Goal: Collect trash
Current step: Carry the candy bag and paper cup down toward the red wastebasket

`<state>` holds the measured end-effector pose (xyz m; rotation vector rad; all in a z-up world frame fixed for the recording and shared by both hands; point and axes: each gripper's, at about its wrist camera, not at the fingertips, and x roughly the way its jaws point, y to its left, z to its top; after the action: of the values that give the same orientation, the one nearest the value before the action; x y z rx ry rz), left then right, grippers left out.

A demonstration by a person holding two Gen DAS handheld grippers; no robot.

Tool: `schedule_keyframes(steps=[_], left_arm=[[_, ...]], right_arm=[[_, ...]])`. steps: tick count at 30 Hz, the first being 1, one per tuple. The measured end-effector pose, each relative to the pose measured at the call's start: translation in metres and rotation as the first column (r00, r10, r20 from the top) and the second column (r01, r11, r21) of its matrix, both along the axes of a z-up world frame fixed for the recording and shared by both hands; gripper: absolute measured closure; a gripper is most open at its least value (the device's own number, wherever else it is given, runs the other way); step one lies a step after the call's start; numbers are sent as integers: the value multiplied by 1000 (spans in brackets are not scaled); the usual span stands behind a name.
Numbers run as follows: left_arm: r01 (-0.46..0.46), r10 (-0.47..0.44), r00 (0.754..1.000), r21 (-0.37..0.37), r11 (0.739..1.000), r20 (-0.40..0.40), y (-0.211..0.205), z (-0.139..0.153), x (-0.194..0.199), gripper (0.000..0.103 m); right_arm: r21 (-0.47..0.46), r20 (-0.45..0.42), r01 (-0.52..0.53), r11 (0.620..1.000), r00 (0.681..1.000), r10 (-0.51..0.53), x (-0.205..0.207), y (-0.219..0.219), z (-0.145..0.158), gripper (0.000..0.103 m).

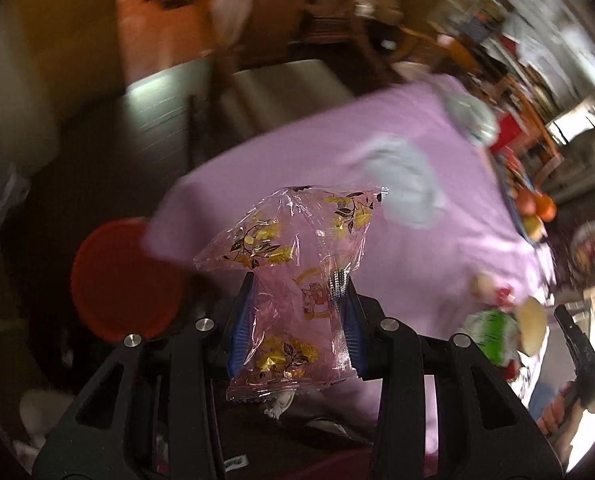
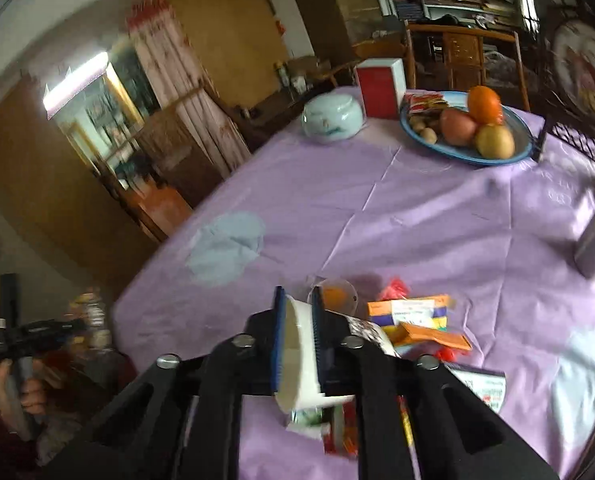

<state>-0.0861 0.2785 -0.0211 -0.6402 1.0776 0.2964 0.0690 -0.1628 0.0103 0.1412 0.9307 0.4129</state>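
Note:
In the left wrist view my left gripper (image 1: 299,278) is shut on a clear plastic wrapper (image 1: 297,236) printed with yellow flowers; it hangs over the edge of the purple tablecloth (image 1: 337,152). In the right wrist view my right gripper (image 2: 297,296) is shut on a white paper cup (image 2: 299,348), squashed flat between the blue pads (image 2: 278,332). Just past it on the cloth lie a clear cup with orange inside (image 2: 337,294), a red wrapper (image 2: 395,290), orange and white packets (image 2: 413,314) and a small printed card (image 2: 483,386).
At the table's far side stand a blue plate (image 2: 523,148) of fruit, a pale green jar (image 2: 331,120) and a red box (image 2: 379,88). A light blue patch (image 2: 225,248) lies on the cloth. Below the table edge sits a red round object (image 1: 125,280).

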Motion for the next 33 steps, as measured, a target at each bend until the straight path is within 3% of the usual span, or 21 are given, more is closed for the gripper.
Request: schedule_keyframes(steps=[3, 4, 5, 7, 11, 14, 16, 19, 20, 22, 24, 28, 33], left_arm=[[-34, 35, 999, 19, 999, -22, 21, -5, -18, 63], [-35, 36, 999, 27, 999, -24, 25, -5, -20, 63], [-32, 33, 999, 28, 999, -20, 28, -4, -21, 63], [-25, 26, 1000, 25, 999, -10, 31, -2, -19, 63], [5, -5, 1000, 3, 1000, 21, 29, 0, -7, 63], [40, -39, 999, -11, 999, 28, 21, -3, 4, 63], [56, -55, 998, -16, 998, 27, 16, -4, 9, 63], [72, -72, 997, -21, 997, 23, 12, -7, 14, 63], [72, -72, 997, -24, 997, 22, 12, -8, 15, 63], [66, -65, 998, -28, 997, 23, 14, -9, 16, 63], [56, -55, 998, -27, 998, 21, 17, -10, 17, 63], [37, -36, 999, -29, 999, 19, 26, -11, 17, 63], [24, -24, 1000, -22, 999, 13, 37, -13, 18, 63]], right_arm=[[39, -50, 11, 999, 999, -9, 3, 2, -5, 92], [11, -43, 24, 1000, 999, -24, 1, 2, -4, 76], [-10, -33, 39, 999, 999, -39, -1, 1, -4, 48], [-28, -6, 56, 998, 998, -57, -8, 0, 0, 29], [-82, -18, 30, 996, 999, -31, -13, 9, -7, 19], [-132, -25, 16, 991, 999, -19, -16, 21, -18, 17], [-215, -18, 24, 976, 999, -29, -16, 29, -29, 13], [-283, -51, 23, 959, 998, -39, -10, 31, -47, 15], [-273, -56, 29, 962, 997, -46, -9, 28, -48, 31], [-161, -74, 47, 986, 995, -59, -8, 14, -42, 39], [-61, -74, 72, 996, 994, -76, -6, -1, -30, 40], [36, -94, 104, 994, 990, -101, 3, -16, -20, 39], [91, -57, 102, 991, 994, -97, 6, -8, -9, 46]])
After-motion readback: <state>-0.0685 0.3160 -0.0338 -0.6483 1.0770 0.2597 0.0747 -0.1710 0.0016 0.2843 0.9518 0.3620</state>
